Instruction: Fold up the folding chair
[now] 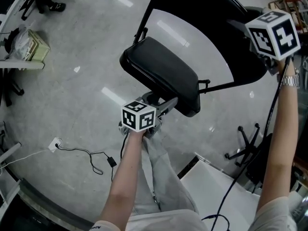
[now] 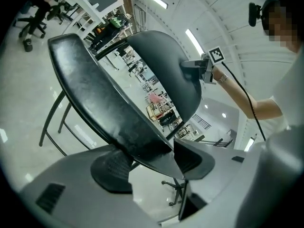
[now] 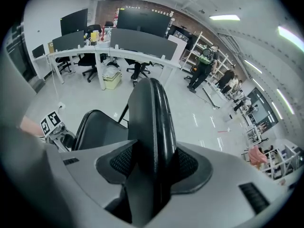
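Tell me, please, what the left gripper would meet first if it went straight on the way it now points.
The seat: its front edge already lies between the jaws of the left gripper, so it would likely push deeper.

An open office: desks [image 3: 76, 52] with monitors [image 3: 145, 19], swivel chairs [image 3: 89, 61], shelving [image 3: 191, 45].

Bright ceiling strips [image 3: 223, 17] glare on glossy floor [image 1: 72, 42]; gripper views bulge at edges
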`<state>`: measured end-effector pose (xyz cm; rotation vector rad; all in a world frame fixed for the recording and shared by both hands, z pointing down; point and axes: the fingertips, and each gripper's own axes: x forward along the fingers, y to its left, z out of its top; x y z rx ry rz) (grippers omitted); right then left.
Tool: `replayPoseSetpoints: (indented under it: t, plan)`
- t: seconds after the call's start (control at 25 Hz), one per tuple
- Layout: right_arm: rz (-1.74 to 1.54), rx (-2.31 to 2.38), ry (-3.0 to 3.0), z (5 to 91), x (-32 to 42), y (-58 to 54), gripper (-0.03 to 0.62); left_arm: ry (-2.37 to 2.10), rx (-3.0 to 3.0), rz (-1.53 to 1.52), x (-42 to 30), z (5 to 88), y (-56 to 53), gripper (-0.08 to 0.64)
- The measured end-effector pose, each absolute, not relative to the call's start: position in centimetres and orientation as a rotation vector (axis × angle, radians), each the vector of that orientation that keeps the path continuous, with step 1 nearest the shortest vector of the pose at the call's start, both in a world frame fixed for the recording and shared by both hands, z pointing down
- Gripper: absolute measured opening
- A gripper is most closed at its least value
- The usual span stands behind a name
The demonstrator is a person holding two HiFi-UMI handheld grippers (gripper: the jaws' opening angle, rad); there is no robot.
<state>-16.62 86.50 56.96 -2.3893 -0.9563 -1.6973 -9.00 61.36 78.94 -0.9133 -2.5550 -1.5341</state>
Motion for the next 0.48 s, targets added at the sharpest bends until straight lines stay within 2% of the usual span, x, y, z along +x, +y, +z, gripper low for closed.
replayPoseSetpoints:
  t: [0.48]
  plan:
    - [-1.703, -2.388, -0.985, 56.6, -19.7, 88.8, 0.198, -2.464, -1.033, -1.548, -14.2, 77.0, 68.4, 0.273]
